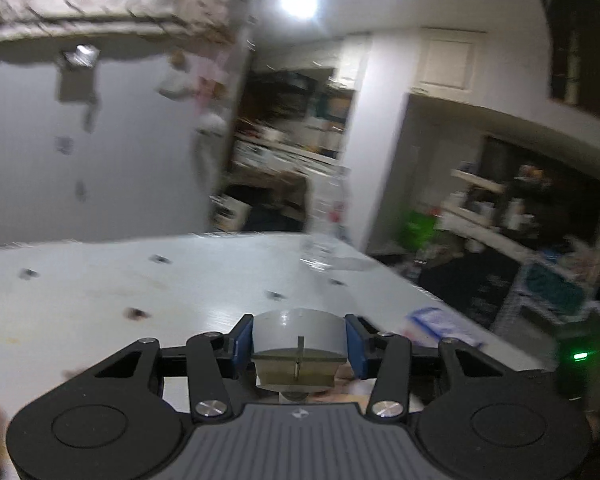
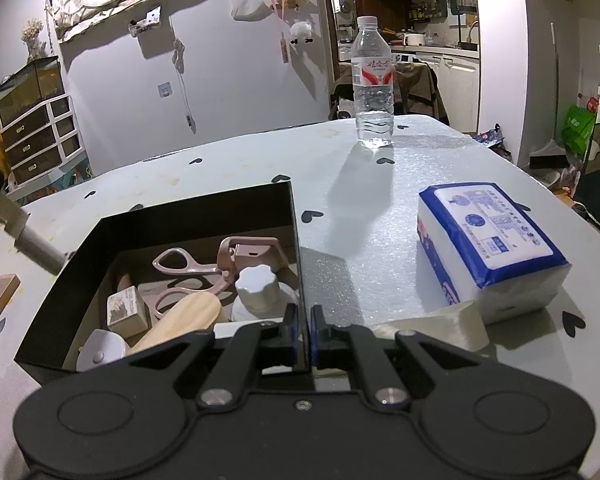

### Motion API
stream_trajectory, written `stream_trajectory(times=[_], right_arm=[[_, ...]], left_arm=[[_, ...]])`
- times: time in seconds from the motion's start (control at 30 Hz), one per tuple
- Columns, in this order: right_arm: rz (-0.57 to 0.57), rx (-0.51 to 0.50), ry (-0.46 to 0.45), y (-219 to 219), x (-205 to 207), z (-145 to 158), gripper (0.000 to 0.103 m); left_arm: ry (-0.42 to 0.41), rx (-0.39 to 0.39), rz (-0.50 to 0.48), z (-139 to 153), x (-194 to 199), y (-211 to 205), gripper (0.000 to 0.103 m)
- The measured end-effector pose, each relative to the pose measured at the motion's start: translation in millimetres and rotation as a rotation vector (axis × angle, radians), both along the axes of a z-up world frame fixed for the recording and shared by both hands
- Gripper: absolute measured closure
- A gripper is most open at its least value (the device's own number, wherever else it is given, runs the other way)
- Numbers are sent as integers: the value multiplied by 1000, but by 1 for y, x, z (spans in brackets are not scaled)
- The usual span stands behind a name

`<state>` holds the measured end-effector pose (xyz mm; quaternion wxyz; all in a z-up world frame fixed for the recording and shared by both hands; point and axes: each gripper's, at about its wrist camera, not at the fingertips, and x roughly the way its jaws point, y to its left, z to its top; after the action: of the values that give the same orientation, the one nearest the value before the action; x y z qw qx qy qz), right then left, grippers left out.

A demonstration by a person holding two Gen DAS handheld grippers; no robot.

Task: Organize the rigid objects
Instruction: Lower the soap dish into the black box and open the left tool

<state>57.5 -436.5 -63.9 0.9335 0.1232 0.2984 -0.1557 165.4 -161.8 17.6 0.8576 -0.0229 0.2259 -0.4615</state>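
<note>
Two grippers are in my hands, and both are clamped on something. My left gripper (image 1: 299, 343) grips a grey, rounded metal-looking tool (image 1: 298, 334) between its blue pads (image 1: 242, 344), raised above the pale tabletop (image 1: 140, 280); that view is blurred, so I cannot tell exactly what the tool is. My right gripper (image 2: 304, 338) pinches the thin near wall of the black open-topped cardboard box (image 2: 204, 216), its jaws closed tight on the edge. Inside the box lie pink plastic scissors (image 2: 184, 276), a white ridged jar lid (image 2: 256, 288), a light wooden handle (image 2: 184, 320) and a small printed block (image 2: 126, 310). A clear plastic water bottle (image 2: 373, 84) stands upright at the far edge, well apart from the box. A blue-and-white tissue pack (image 2: 488, 248) lies to the right. A small brown wooden block (image 2: 0, 294) rests left of the box.
</note>
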Motion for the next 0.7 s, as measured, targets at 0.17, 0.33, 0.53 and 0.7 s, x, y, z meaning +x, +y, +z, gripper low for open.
stream_trajectory(times=[0.17,0.33,0.53,0.7], right_arm=[[2,0,-1,0,0,0,96],[7,7,-7,-1,-1,0,96],[14,10,-12,-2,-1,-1,96],[19,15,-15,-3,-1,-2,96]], left_arm=[[72,45,-68,-13,1,-30,55],[129,105,-79,-26,7,-47,55],[164,198,-50,-31,19,-60,56],[173,226,-60,-31,28,-75,56]])
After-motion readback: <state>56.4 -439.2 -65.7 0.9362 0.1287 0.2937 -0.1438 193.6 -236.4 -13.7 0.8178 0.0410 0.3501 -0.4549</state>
